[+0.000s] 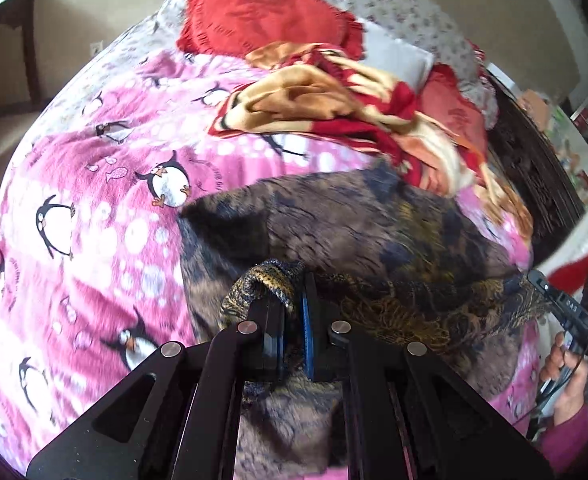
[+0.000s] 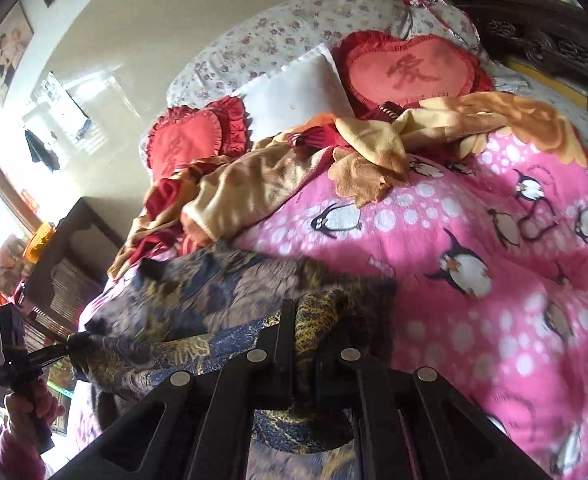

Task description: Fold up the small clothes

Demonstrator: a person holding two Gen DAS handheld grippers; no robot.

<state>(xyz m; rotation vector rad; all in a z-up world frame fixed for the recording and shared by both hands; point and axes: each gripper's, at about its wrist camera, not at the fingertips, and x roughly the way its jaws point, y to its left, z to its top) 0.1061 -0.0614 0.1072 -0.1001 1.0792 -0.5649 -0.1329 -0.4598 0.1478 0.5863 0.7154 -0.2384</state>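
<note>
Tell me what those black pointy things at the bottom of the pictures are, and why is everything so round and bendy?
Those black things are tongs, a grabbing tool a person holds, one in each hand. A small camera sits on each one and looks along its two fingers, and its lens bends the picture round.

One picture comes from the left tongs, the other from the right tongs. Each also shows the other hand off to the side.

Both tongs are squeezed shut on a dark garment with blue and gold patterns, one at each end. It hangs over a bed with a pink penguin blanket. Behind lie a red and tan blanket, red heart cushions and a white pillow.
</note>
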